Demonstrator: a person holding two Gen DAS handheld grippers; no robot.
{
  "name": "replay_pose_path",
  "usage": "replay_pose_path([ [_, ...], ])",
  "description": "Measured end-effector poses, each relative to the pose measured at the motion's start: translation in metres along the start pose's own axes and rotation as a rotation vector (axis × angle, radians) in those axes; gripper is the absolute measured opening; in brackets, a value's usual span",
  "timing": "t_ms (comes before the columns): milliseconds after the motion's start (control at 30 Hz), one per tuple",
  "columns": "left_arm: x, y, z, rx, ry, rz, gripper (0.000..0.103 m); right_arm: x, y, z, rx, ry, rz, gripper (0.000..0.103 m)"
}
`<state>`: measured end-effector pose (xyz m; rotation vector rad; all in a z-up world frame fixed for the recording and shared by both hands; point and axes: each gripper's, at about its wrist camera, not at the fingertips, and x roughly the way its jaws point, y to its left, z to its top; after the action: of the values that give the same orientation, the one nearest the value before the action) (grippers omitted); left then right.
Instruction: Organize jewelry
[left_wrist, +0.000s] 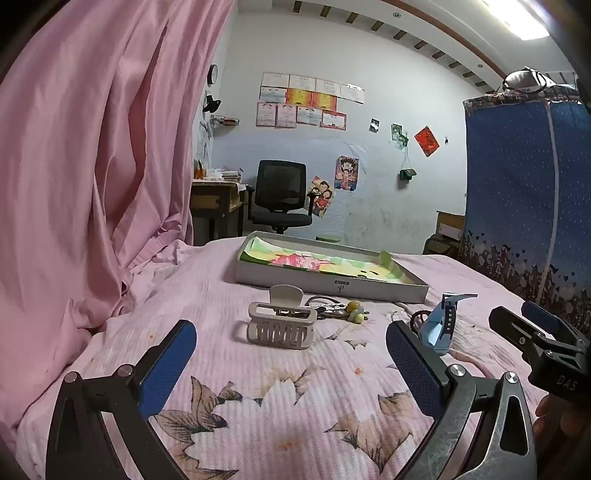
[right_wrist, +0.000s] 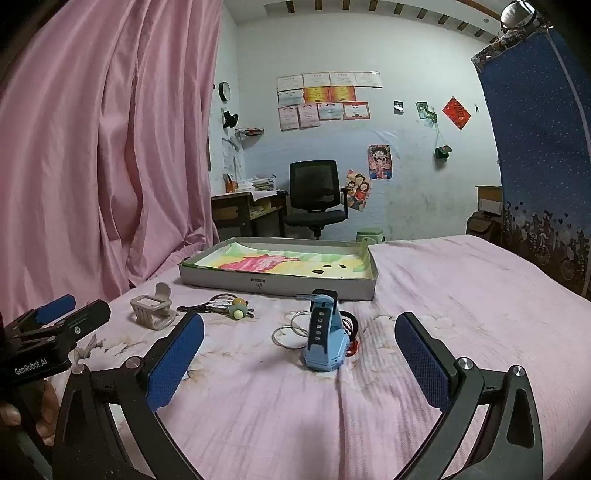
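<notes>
Silver rings (right_wrist: 291, 334) show only at right wrist; both grippers' jaws spread.

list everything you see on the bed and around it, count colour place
shallow grey cardboard tray: 1, grey with a colourful liner, far middle of bed
beige plastic claw hair clip: 1, beige, before the tray, left
beaded hair ties: small bunch, dark with green and yellow beads, right of the clip
light blue wristwatch: 1, blue, standing, right
thin metal bangles: about 2, silver, beside the watch
pink floral bedspread: 1, pink
black office chair: 1, by the wall
left gripper: open, near the clip
right gripper: open, near the watch
</notes>
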<state>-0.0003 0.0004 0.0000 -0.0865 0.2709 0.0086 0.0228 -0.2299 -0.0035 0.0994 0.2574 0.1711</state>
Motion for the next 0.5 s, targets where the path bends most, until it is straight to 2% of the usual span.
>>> replay_pose_path([
  [500, -0.0007, 0.0001, -0.0002, 0.004, 0.007, 0.003, 0.103, 0.0003, -0.0001, 0.0002, 0.006, 0.005, 0.007, 0.102],
])
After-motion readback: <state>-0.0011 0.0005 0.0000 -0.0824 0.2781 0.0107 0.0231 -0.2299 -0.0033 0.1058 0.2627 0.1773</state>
